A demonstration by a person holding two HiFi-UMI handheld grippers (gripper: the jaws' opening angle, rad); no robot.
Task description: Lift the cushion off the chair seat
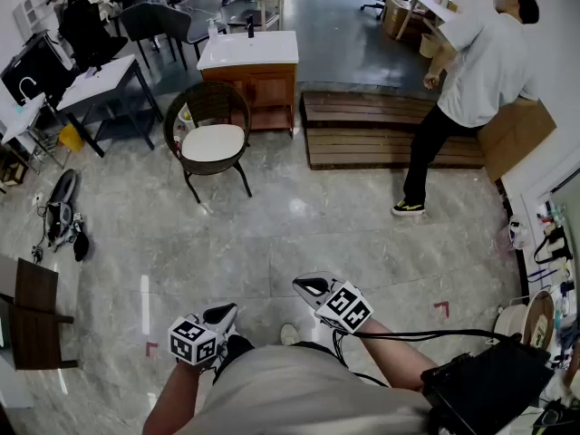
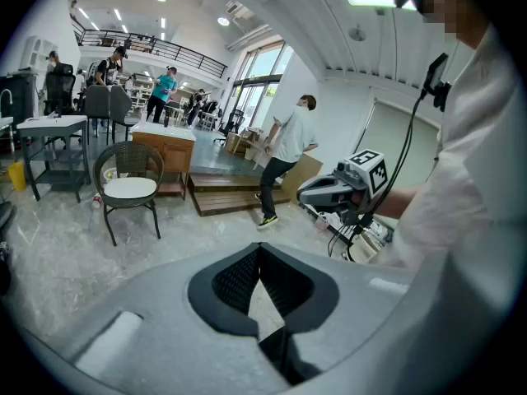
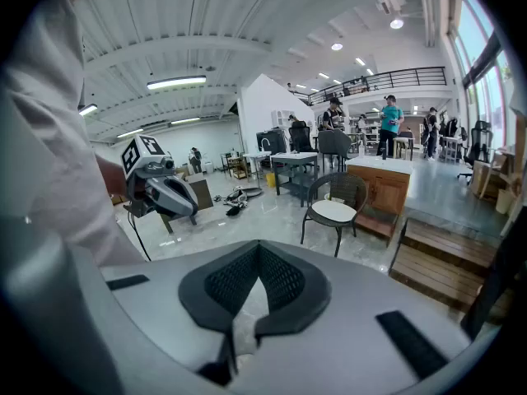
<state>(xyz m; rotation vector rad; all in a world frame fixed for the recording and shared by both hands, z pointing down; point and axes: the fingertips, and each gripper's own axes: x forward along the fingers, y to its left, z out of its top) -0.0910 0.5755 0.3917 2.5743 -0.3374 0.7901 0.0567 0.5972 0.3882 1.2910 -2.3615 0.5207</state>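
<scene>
WAITING TO START: We stand on a polished grey stone floor (image 1: 299, 234) in an open, high-ceilinged hall. We hold a tool in each hand, low in front of us and tilted downward. The left tool (image 1: 222, 314) has its jaws drawn together with the tips meeting and nothing between them. The right tool (image 1: 312, 286) is the same, its jaws closed and empty. The two sit near each other, side by side, and each turns its marker cube up toward the head view.

The cream cushion (image 1: 214, 141) lies flat on the seat of a dark wicker chair (image 1: 210, 102). It is well apart from both tools, across a stretch of floor ahead and to our left. The chair stands on thin dark legs just in front of a wooden cabinet with a white counter (image 1: 249, 51). To the right of that cabinet a low wooden platform (image 1: 390, 132) rests on the floor. A person (image 1: 471, 80) in a pale shirt and dark trousers stands just in front of its right end. A grey table (image 1: 104, 84) stands to the left of the chair. Black cables run from our right tool toward a black box (image 1: 489, 383) at our right.
</scene>
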